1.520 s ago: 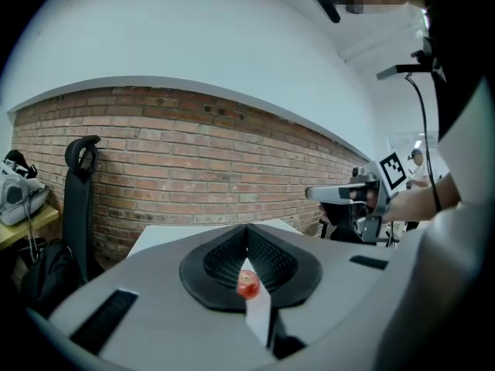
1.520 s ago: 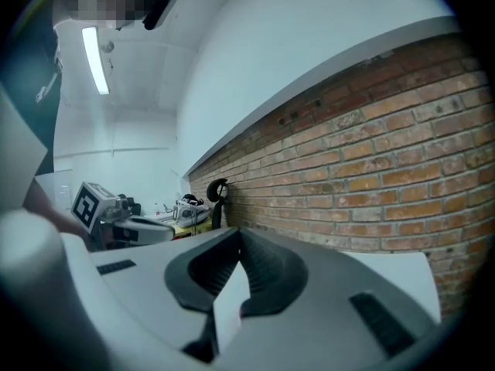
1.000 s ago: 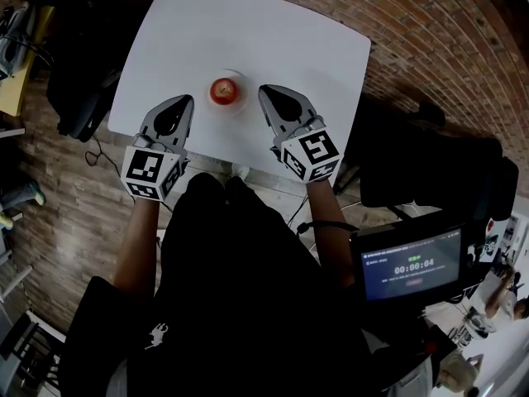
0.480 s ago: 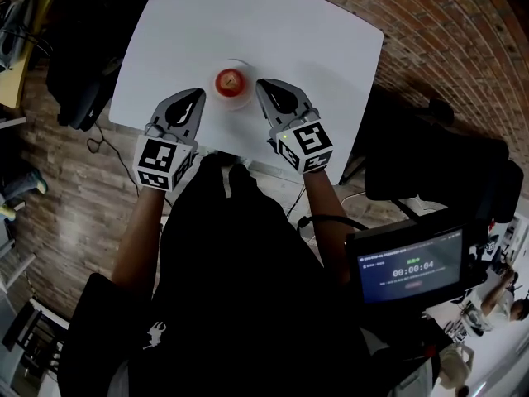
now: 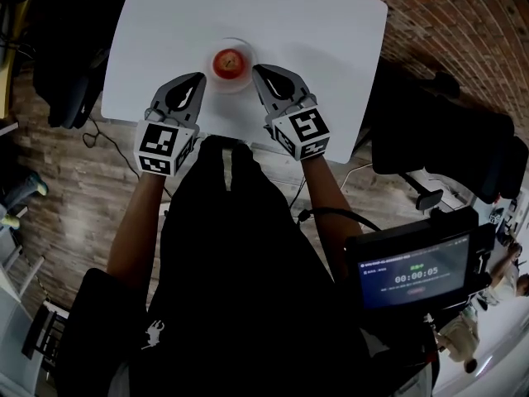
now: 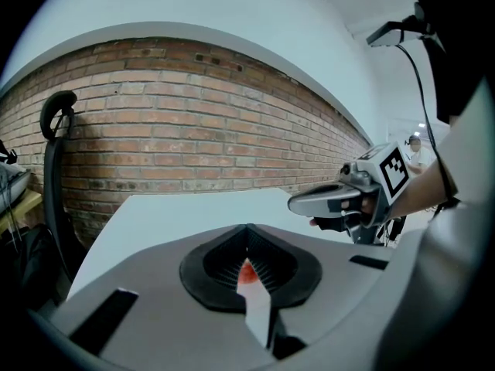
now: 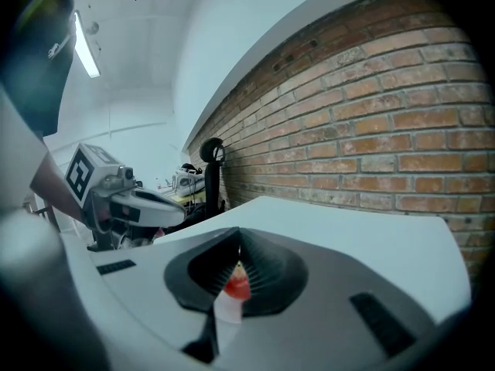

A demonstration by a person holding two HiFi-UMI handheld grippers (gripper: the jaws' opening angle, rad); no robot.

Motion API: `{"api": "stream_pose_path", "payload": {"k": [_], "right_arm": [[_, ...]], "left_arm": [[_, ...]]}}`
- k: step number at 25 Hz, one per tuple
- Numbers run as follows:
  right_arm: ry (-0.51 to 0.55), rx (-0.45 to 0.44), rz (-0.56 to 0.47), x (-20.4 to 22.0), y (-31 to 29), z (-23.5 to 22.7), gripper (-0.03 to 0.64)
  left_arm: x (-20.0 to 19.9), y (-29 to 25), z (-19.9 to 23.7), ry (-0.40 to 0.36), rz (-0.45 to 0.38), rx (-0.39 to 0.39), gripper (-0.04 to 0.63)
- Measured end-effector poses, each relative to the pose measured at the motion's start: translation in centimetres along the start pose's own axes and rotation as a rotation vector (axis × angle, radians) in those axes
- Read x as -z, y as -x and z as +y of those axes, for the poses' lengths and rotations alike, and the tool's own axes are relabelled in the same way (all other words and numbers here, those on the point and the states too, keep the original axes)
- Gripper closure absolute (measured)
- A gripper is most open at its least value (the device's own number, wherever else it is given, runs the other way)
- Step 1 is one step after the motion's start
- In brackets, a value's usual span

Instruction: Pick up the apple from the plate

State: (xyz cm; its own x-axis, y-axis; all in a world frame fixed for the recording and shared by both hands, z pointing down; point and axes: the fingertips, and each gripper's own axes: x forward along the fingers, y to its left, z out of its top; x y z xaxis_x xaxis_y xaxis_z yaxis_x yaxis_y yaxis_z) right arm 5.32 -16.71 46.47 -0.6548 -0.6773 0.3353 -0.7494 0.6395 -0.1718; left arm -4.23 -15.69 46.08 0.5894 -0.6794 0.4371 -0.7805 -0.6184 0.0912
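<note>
Claws pressed together, empty: your left gripper [image 5: 197, 79] and right gripper [image 5: 258, 69] flank the apple [image 5: 229, 61] on its plate [image 5: 217, 83]; white table [image 5: 281, 15], brick wall [image 6: 193, 130] beyond.

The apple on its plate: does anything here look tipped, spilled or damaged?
Nothing stands out. The apple sits centred on the small white plate, which lies flat on the white table. No spill or damage shows. The left gripper and right gripper flank the plate, both with jaws together.
</note>
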Motion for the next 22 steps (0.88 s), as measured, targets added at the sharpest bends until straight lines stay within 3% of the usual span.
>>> {"api": "stream_pose_path", "payload": {"k": [16, 22], "right_arm": [[-0.003, 0.013, 0.09, 4.7, -3.2, 0.0, 0.608], [0.015, -0.01, 0.124, 5.7, -4.0, 0.5, 0.521]], "left_arm": [[4.3, -2.1, 0.2, 0.033, 0.063, 0.054, 0.589], [5.1, -2.4, 0.3, 0.04, 0.082, 0.069, 0.589]]}}
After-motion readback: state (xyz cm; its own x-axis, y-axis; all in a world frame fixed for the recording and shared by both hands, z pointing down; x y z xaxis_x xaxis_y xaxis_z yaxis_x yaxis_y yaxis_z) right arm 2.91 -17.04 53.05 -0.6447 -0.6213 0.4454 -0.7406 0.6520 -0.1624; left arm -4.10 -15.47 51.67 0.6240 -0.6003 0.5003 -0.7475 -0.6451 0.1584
